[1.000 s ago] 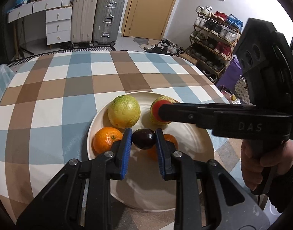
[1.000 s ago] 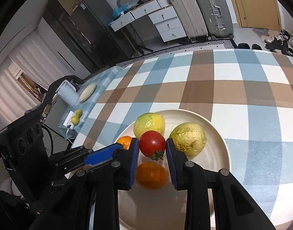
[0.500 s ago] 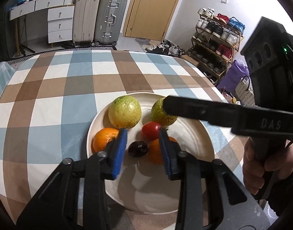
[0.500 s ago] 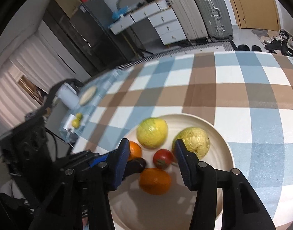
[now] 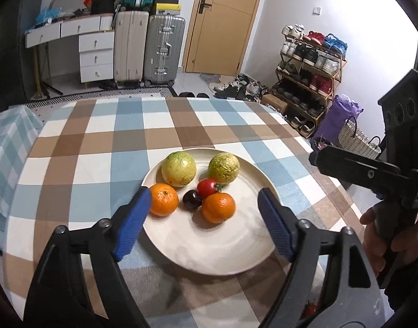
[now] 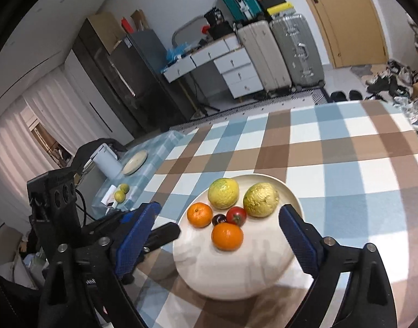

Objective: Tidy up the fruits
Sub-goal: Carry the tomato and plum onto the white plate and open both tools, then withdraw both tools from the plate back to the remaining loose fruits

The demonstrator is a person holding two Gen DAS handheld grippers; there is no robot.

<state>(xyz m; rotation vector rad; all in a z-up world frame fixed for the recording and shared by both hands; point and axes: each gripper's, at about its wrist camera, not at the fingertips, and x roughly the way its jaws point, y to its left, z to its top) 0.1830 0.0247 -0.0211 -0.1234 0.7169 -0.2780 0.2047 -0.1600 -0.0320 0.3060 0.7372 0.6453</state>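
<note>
- Plate [image 5: 263, 235] sits on the checked tablecloth [image 5: 99, 142]; all six fruits lie in its far half.
- Two guavas [image 5: 179, 168] at the back, apart from each other. Tomato [image 5: 207, 187], dark plum [image 5: 192, 200] and near orange [image 5: 218, 207] clustered, touching or nearly so. Second orange [image 5: 163, 199] by the left rim.
- Left gripper [image 5: 205, 224]: jaws have just been opening, now spread wide, nothing between the pads; it hangs over the plate's near edge.
- Right gripper [image 6: 220, 242]: jaws likewise just opened, spread, empty; fruits lie beyond its tips.
- Judgement: plating looks complete or nearly so.
- Risk: round fruit on a shallow plate. A nudge from either finger could roll the left orange over the rim.
- Risk: plum is wedged between tomato and near orange; any further pick there would likely knock the neighbours.
- Risk: the two grippers are close together on the left side of the right view; a careless swing could make them collide.
- More fruit on the side table [image 6: 121, 194]; whether it belongs to the task, cannot tell.
</note>
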